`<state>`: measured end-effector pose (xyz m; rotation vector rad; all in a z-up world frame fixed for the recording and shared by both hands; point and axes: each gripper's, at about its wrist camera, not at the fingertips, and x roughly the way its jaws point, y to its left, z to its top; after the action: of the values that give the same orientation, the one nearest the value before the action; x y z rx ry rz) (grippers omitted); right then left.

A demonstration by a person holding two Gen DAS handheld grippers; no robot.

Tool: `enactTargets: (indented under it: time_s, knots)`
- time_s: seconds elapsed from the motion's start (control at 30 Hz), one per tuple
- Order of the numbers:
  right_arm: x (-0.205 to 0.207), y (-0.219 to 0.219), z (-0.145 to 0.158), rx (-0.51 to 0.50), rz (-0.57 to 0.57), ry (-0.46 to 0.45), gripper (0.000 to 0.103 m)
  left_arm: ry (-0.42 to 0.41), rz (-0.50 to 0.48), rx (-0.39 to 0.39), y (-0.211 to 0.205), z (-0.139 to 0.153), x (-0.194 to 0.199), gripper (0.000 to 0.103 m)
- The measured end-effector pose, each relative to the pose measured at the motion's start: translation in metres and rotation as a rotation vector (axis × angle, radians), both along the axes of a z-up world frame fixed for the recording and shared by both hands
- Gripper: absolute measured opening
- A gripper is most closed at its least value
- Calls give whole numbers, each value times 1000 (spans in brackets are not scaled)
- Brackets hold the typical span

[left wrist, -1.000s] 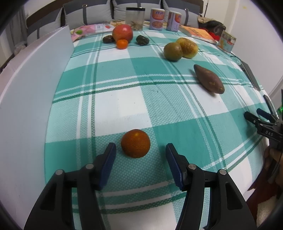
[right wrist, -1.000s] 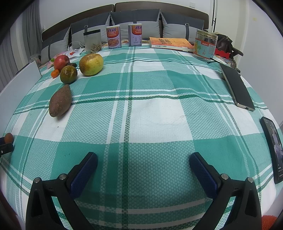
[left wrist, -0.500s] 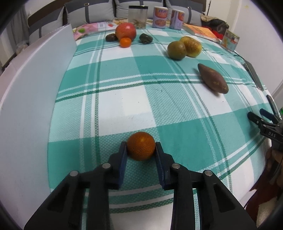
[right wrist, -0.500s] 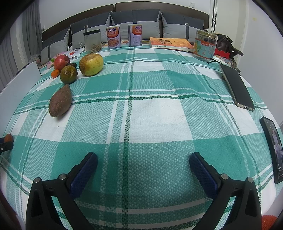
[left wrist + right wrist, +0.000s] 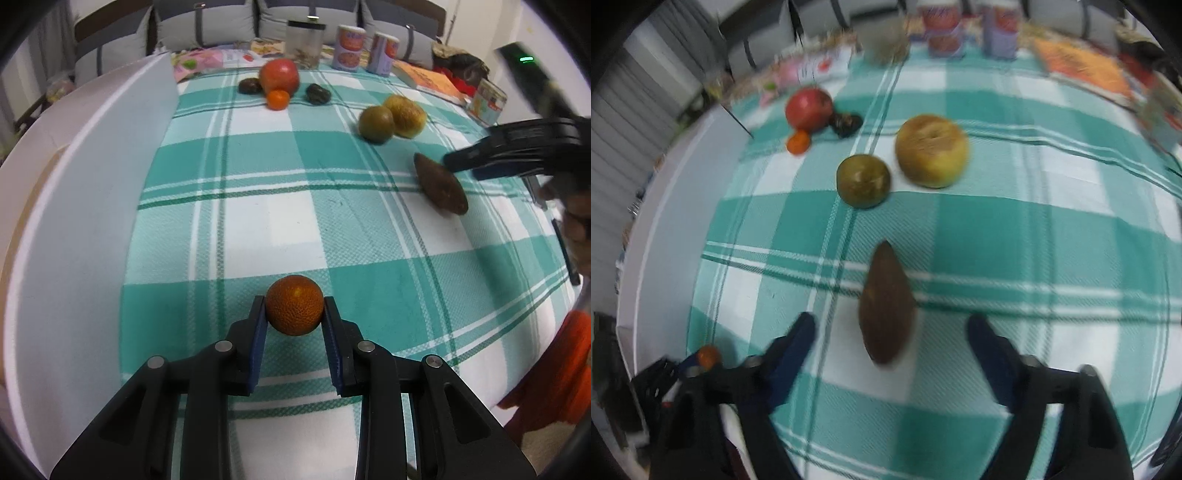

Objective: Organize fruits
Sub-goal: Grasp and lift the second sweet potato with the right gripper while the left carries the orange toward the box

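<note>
Dimpled round orange [image 5: 294, 305] clamped in left gripper [image 5: 294, 314]; right gripper [image 5: 891, 334] spread.

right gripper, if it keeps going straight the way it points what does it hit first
Most likely the brown sweet potato, which lies lengthwise between the open fingers of the right gripper and just ahead. Beyond it sits the green fruit. The view is blurred, so height above the cloth is unclear.

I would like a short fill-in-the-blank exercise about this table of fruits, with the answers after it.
1. The left gripper has its jaws closed on the ____.
2. The right gripper has its jaws ____, on either side of the brown sweet potato.
3. The small tangerine lies just in front of the big ____ fruit.

Answers: orange; open; red
</note>
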<state>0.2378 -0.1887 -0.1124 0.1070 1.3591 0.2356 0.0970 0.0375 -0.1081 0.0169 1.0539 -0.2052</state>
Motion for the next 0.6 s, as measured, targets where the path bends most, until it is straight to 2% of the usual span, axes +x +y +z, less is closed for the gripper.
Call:
enactTargets:
  time_s: [0.03, 0.1, 0.13, 0.17, 0.33, 0.4, 0.53, 0.6]
  knots:
    - [4, 4, -5, -15, 1, 21, 70, 5, 11, -9, 3, 1, 0, 29]
    - [11, 12, -19, -44, 13, 97, 53, 22, 35, -34, 12, 3, 0, 29]
    - [11, 14, -24, -44, 15, 120, 49, 25, 39, -38, 13, 3, 0, 29]
    - [11, 15, -26, -50, 17, 130, 41, 29, 43, -40, 15, 2, 0, 29]
    - [-1, 15, -13, -28, 34, 71, 40, 47, 49, -54, 19, 2, -1, 29]
    - [-8, 14, 3, 49, 27, 47, 40, 39, 49, -77, 21, 12, -5, 29]
    - [-16, 20, 44, 281, 7, 12, 40, 3, 46, -156, 31, 49, -10, 29]
    - [-17, 38, 72, 388, 23, -19, 40, -30, 59, -205, 46, 78, -12, 29]
